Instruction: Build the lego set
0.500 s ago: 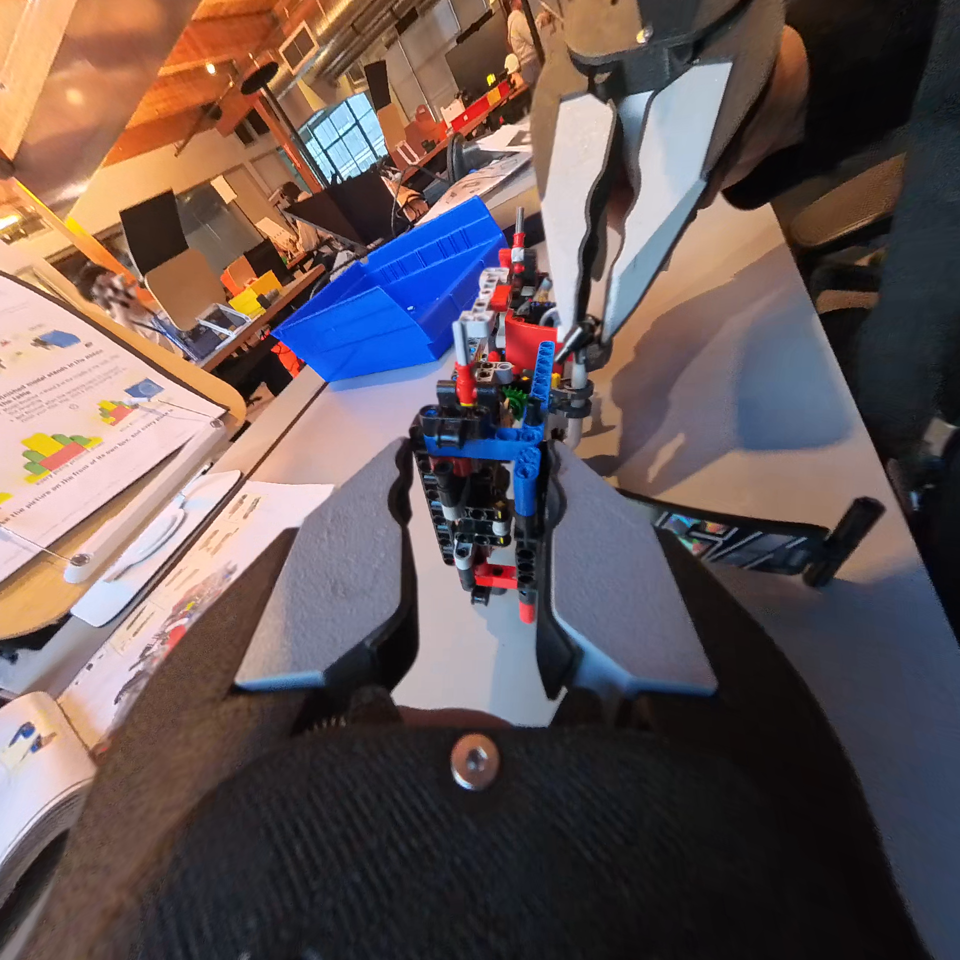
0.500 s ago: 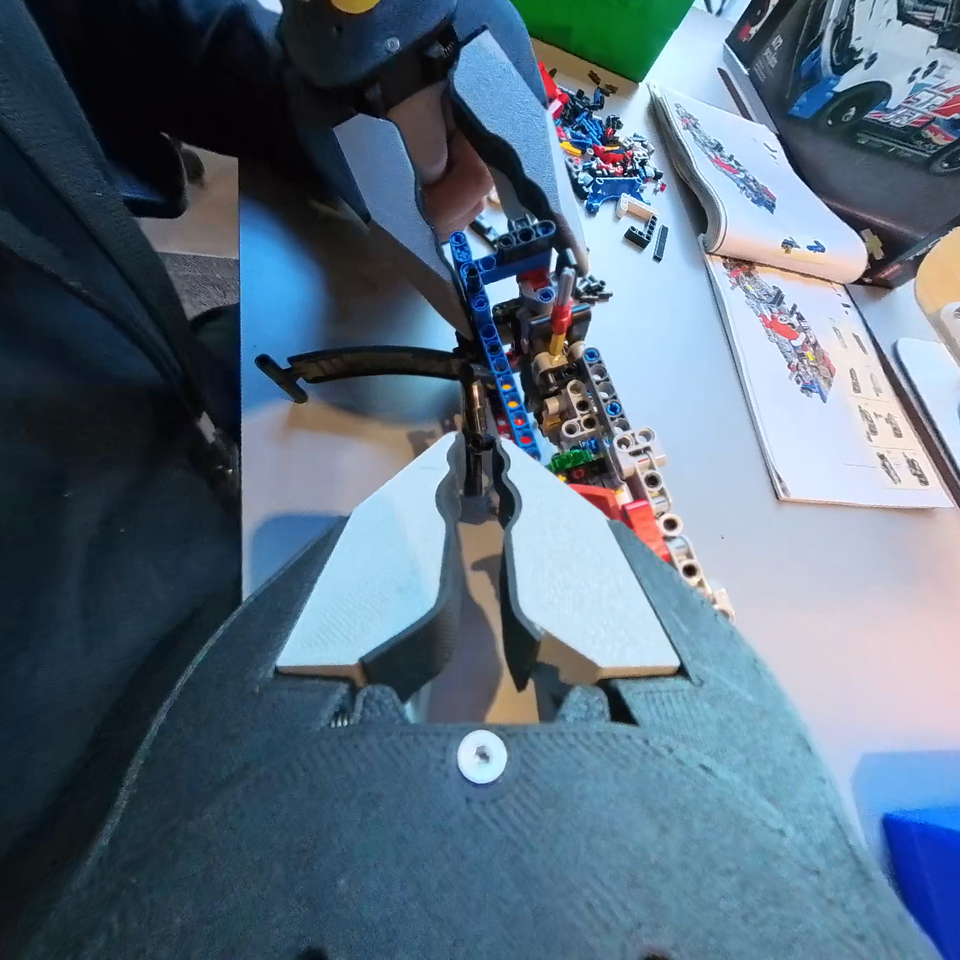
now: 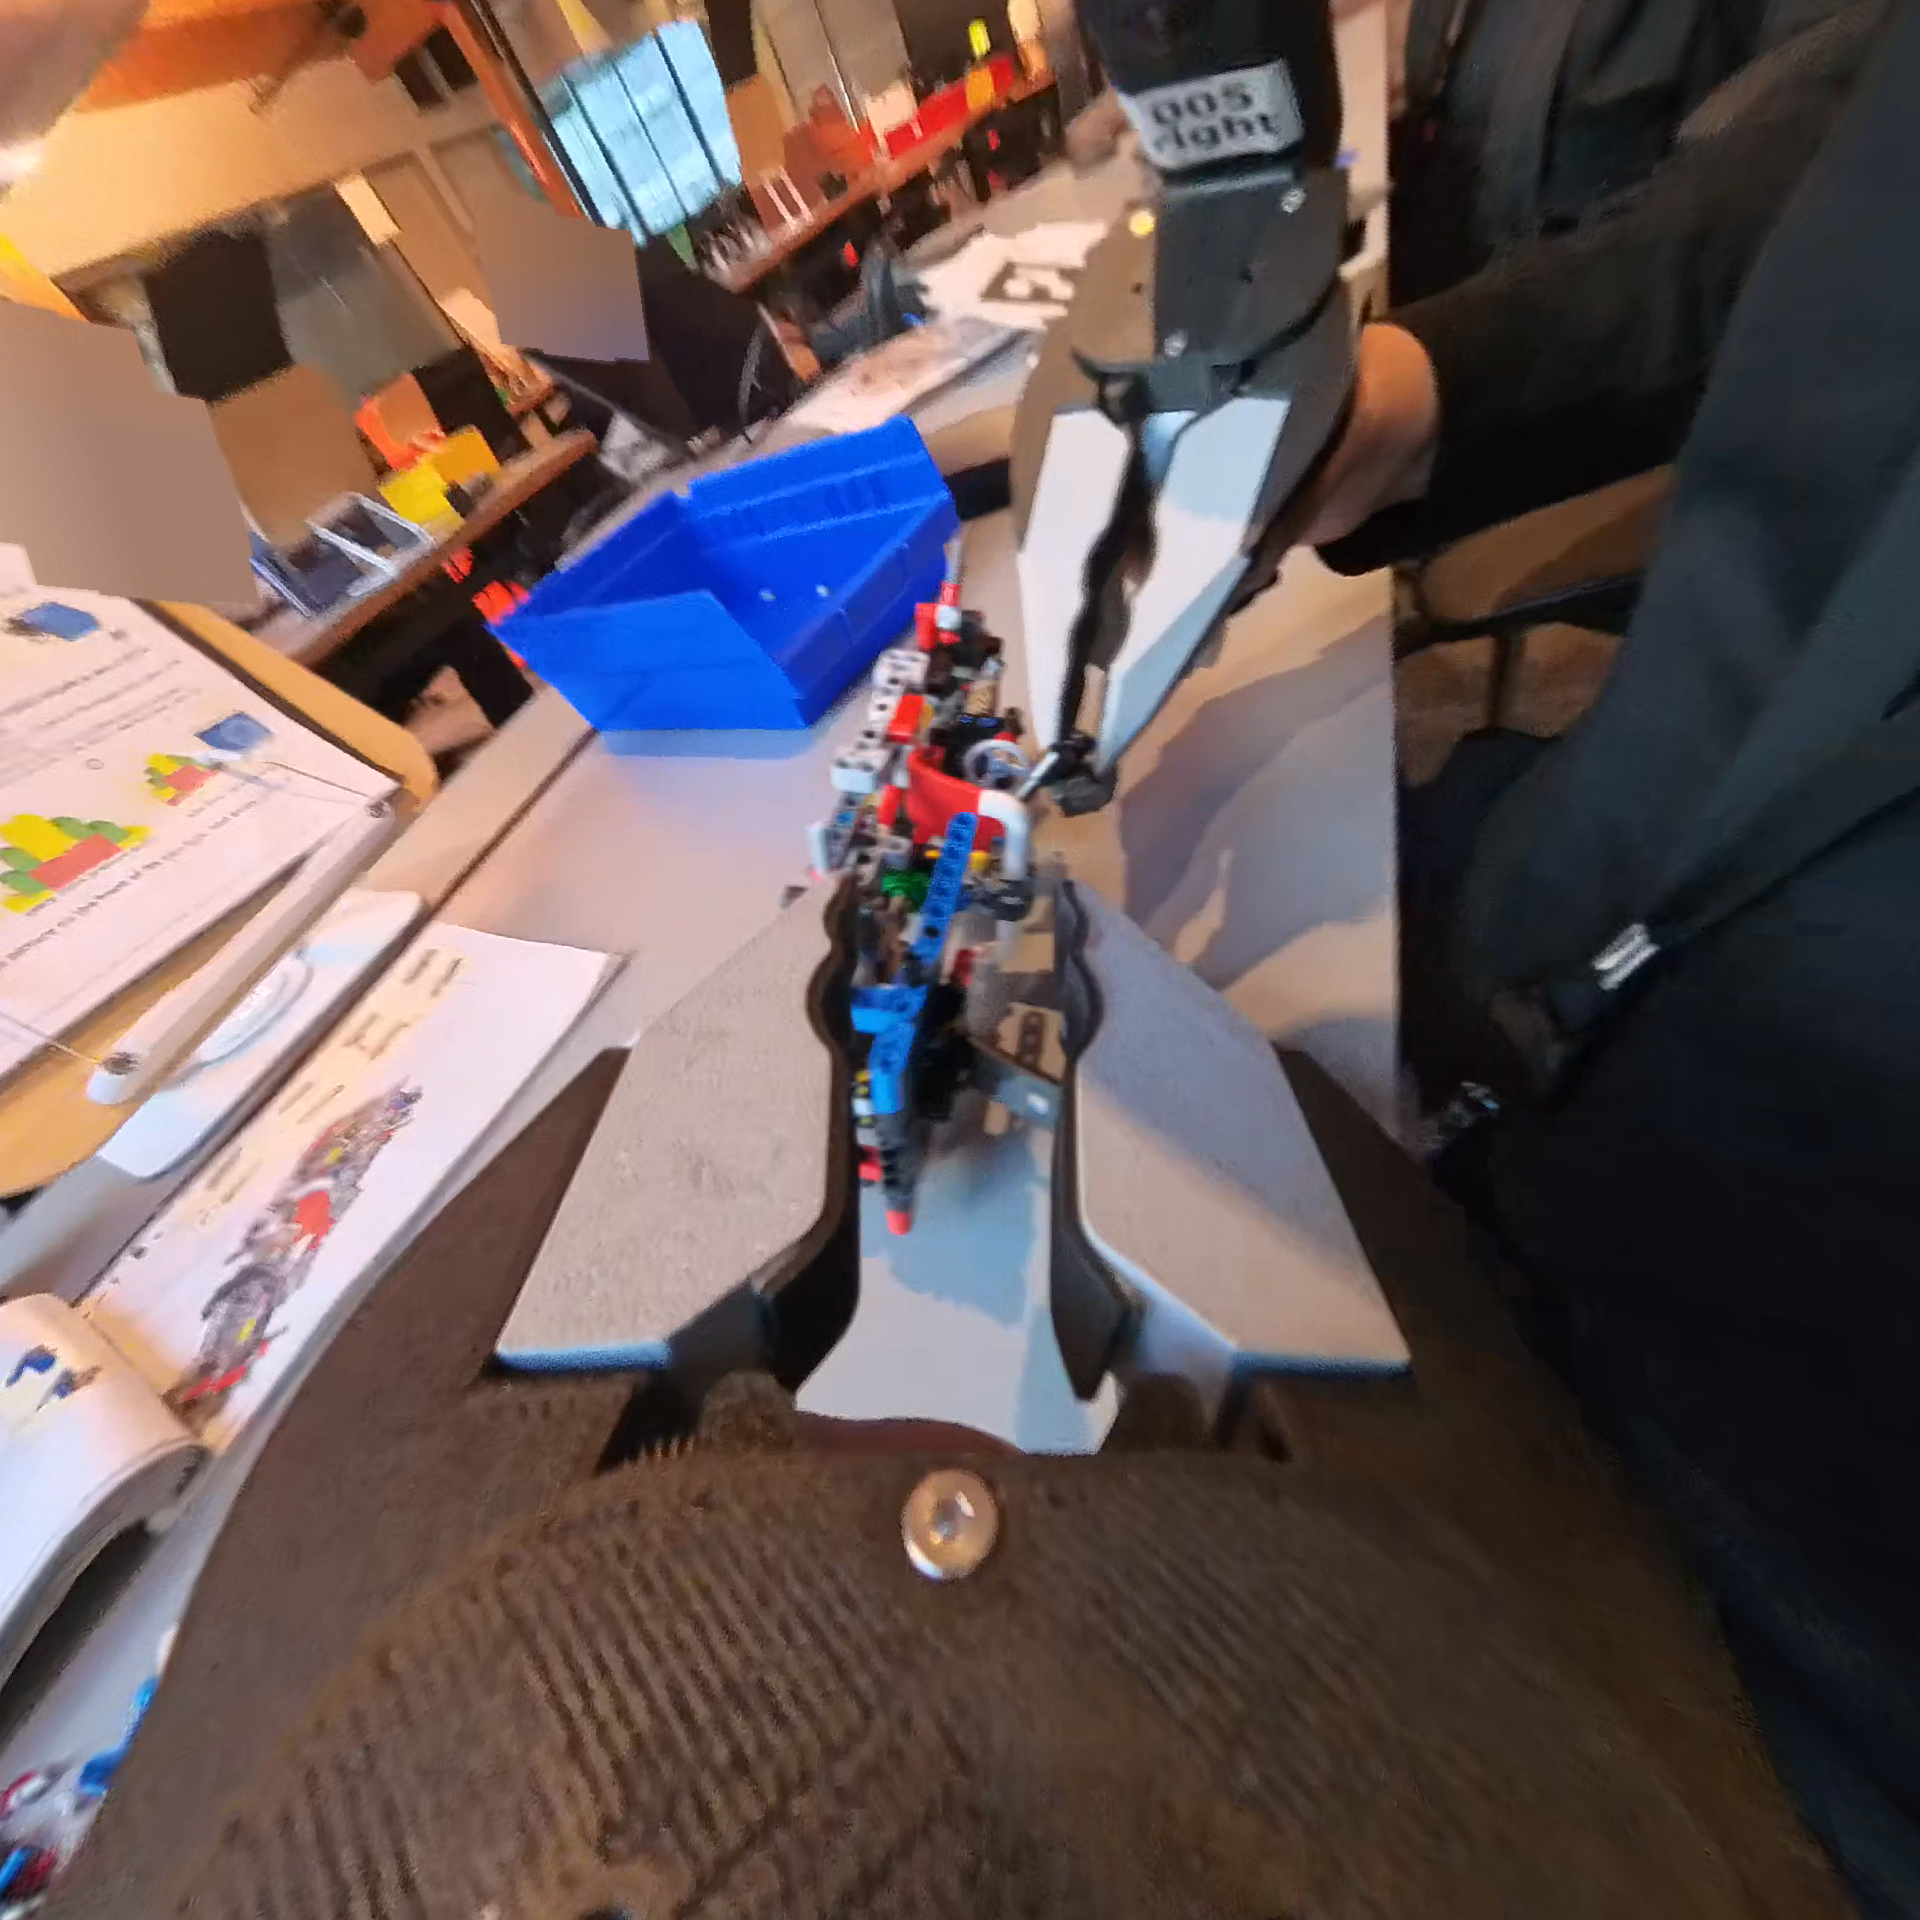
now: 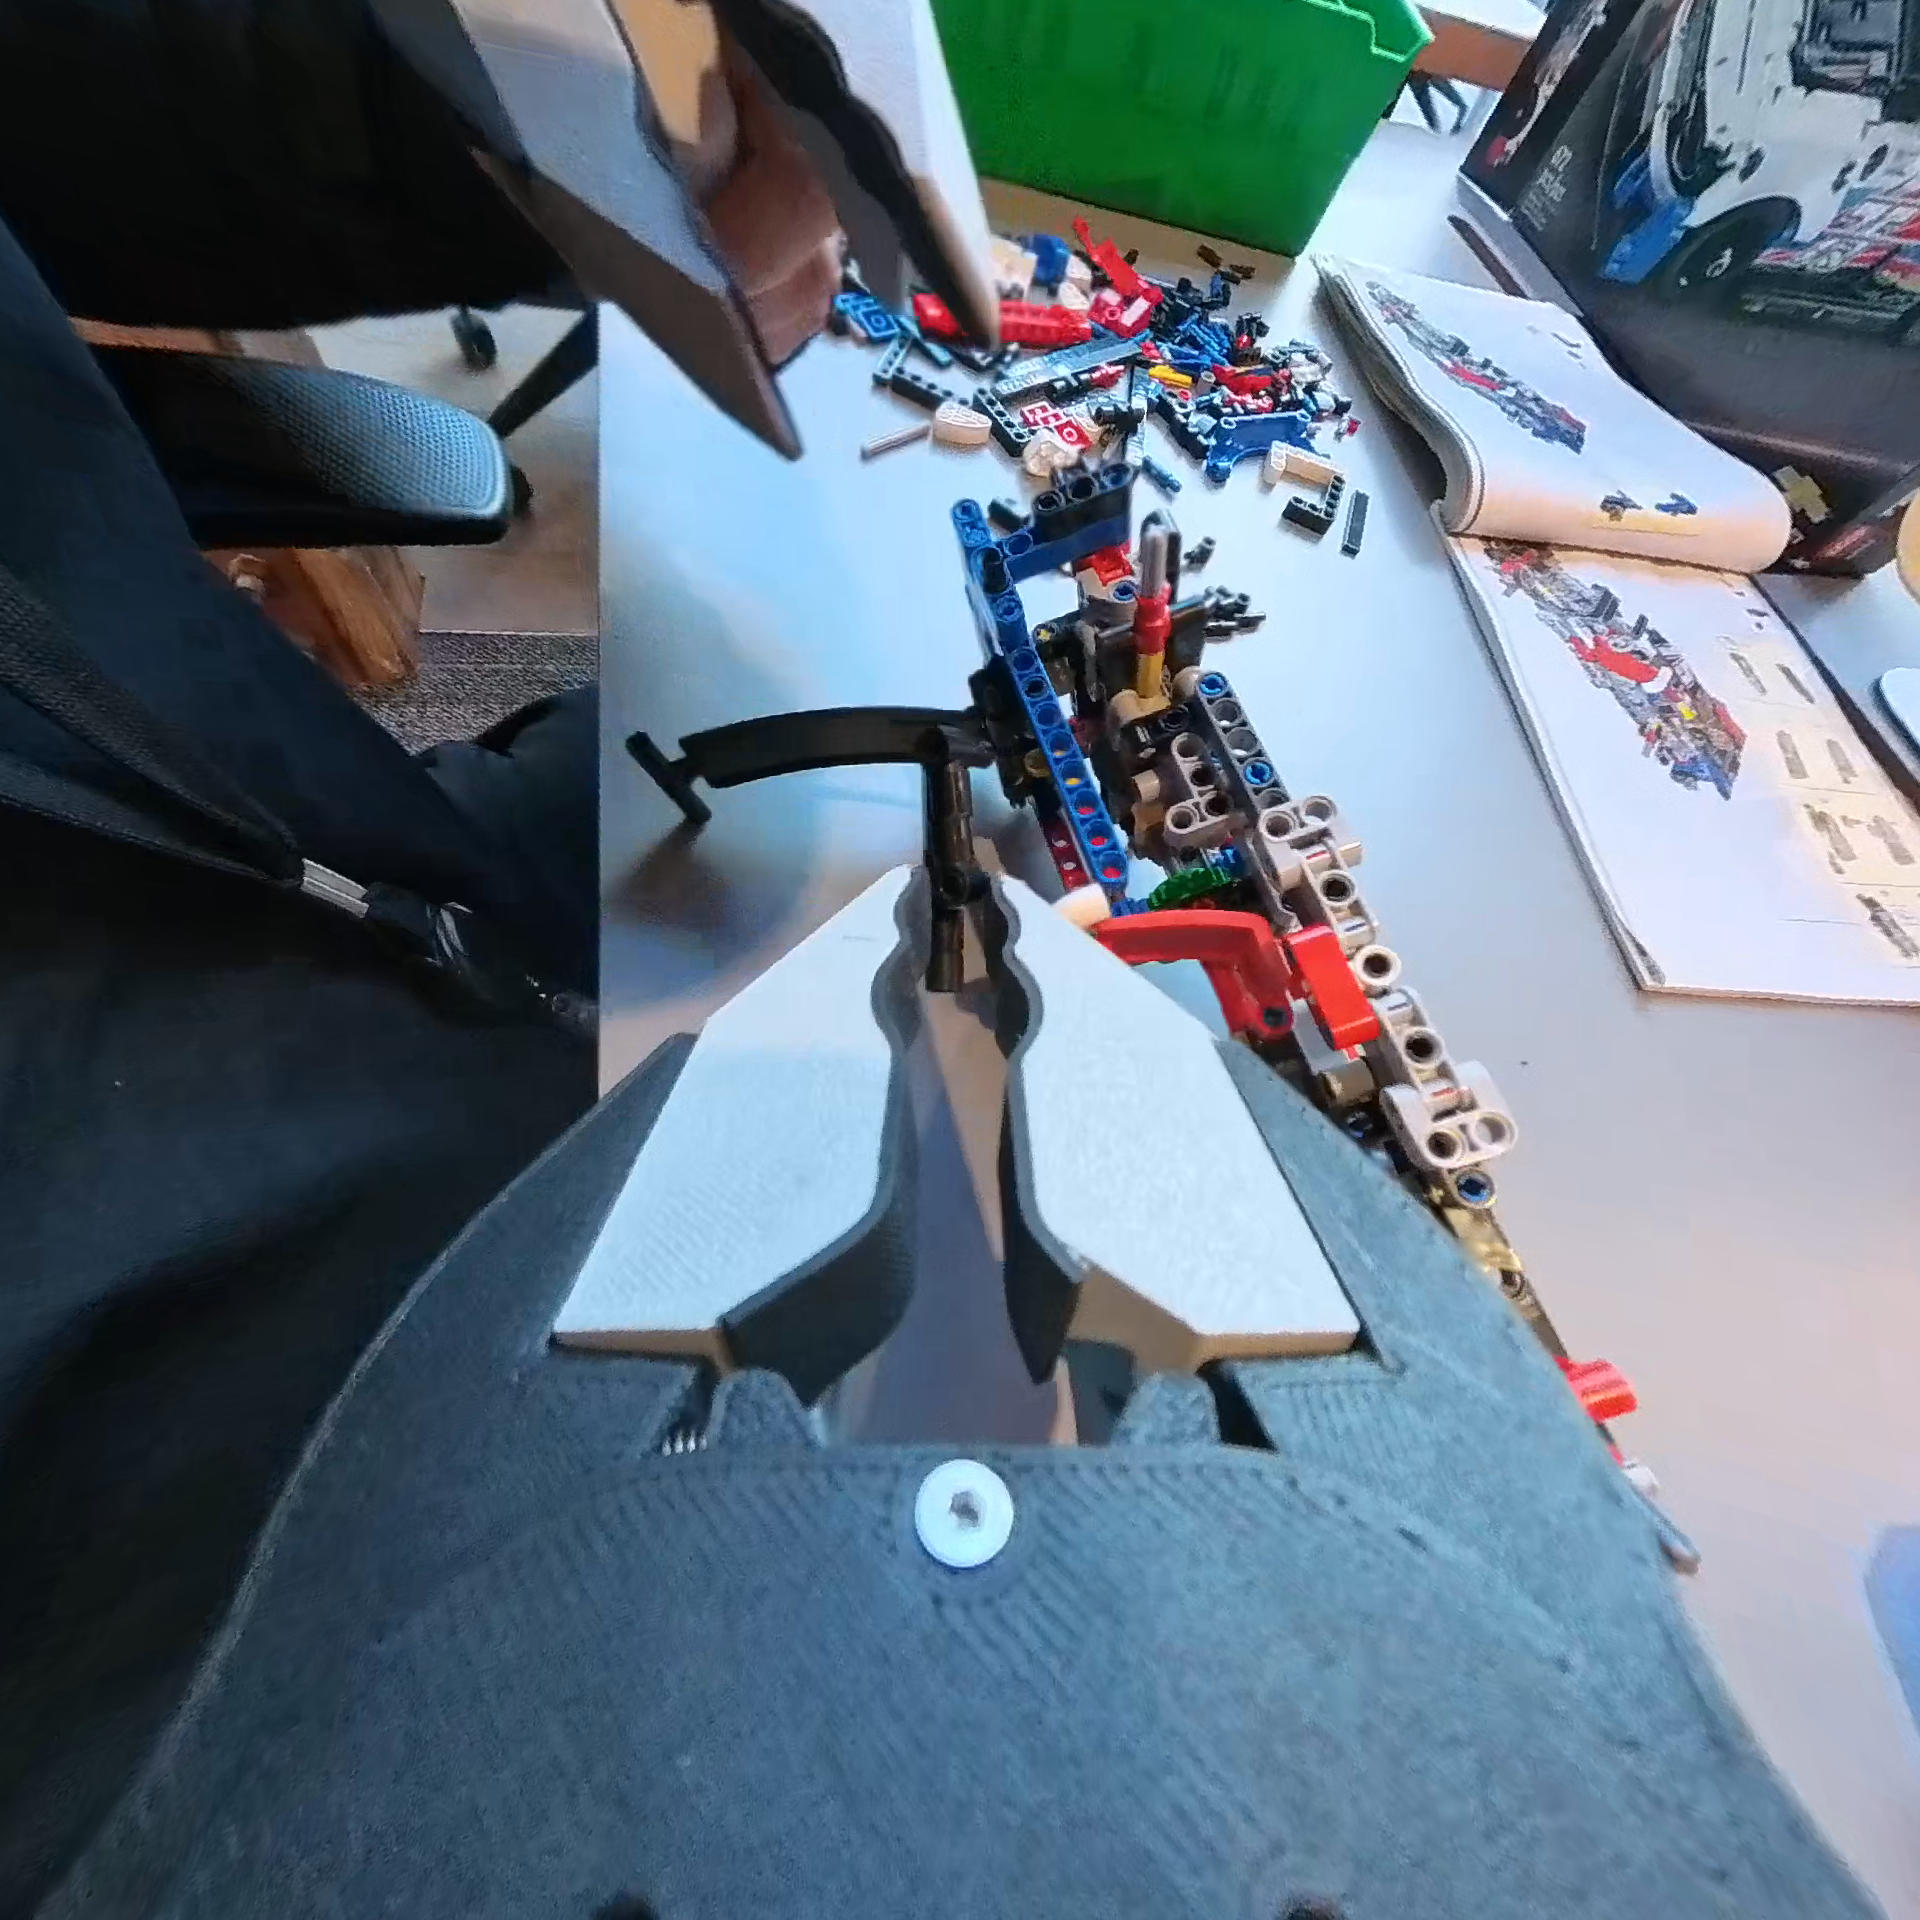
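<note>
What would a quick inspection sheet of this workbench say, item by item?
Surface: grey table, mostly bare near its front edge.
Job's things: half-built lego model lying on the table; loose pieces heaped beyond it; open instruction booklet.
Clutter: green bin, blue bin, set box.
Grippers: left tool open, its fingers either side of the model; right tool shut on a black rod at the model's side.
Cables: nothing seen.
Surroundings: office chair by the table; a busy workshop behind.
</note>
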`<action>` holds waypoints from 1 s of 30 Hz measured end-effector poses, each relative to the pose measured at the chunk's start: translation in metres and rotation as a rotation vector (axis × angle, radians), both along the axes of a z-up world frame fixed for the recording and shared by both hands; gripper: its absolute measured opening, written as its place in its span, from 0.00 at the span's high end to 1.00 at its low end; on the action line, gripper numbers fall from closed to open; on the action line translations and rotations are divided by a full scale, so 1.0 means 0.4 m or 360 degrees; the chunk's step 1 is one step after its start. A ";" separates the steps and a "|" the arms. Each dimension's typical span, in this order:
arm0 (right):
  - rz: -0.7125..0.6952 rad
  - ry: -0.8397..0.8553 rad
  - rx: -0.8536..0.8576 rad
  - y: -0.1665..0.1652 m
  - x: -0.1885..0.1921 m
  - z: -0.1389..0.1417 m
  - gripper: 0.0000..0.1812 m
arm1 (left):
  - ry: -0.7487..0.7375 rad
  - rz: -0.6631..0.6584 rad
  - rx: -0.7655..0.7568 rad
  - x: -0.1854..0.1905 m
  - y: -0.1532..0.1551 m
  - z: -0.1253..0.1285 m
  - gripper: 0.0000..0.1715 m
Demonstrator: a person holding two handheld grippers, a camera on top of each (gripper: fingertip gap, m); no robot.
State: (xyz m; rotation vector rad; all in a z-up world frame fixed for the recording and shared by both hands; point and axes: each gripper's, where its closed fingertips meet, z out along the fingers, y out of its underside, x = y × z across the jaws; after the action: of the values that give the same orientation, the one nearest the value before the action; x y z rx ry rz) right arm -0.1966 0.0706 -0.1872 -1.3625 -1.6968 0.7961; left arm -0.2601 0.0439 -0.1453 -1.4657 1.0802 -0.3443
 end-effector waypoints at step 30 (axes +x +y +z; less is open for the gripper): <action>0.0188 0.0413 0.0164 -0.046 0.043 0.101 0.96 | -0.0260 -0.0008 -0.0453 0.233 0.023 -0.019 0.93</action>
State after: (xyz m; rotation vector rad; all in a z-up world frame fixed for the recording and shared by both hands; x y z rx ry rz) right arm -0.1795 0.0524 -0.1469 -1.0480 -1.6000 0.8980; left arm -0.1670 0.0532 -0.1528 -1.6537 0.9302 -0.6311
